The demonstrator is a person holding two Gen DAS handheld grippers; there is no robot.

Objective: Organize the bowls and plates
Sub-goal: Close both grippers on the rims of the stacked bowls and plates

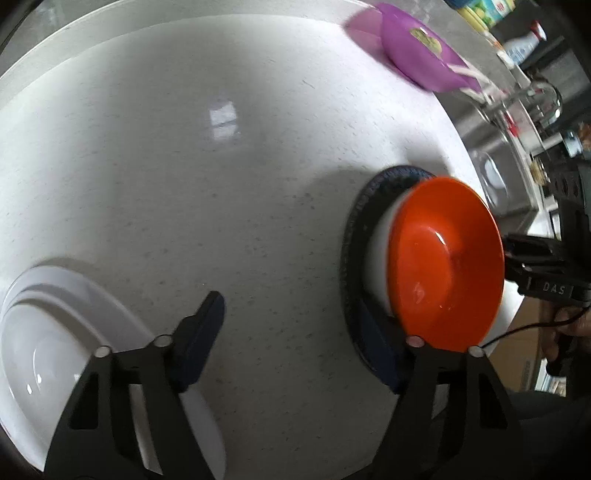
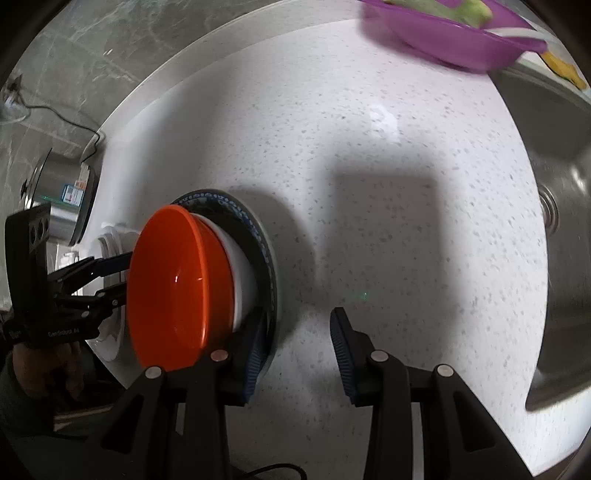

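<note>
Your right gripper [image 2: 297, 354] has its jaws spread, the left one touching the blue plate [image 2: 264, 236] under the orange bowl [image 2: 177, 288]. Your left gripper [image 1: 295, 343] jaws are spread too.

Readable text: two markings, both on gripper bodies

In the left wrist view, the letters "DAS" stand in pale print on the black body of the right gripper [image 1: 546, 273] at the right edge. In the right wrist view, a pale line of print runs along the black body of the left gripper [image 2: 114, 277], low at the left edge; it looks like "GenRobot AI" but is too blurred to be sure. The coloured label on the steel appliance [image 2: 64, 199] and the packages [image 1: 484, 11] and spray bottle [image 1: 524, 44] beyond the surface cannot be read.
</note>
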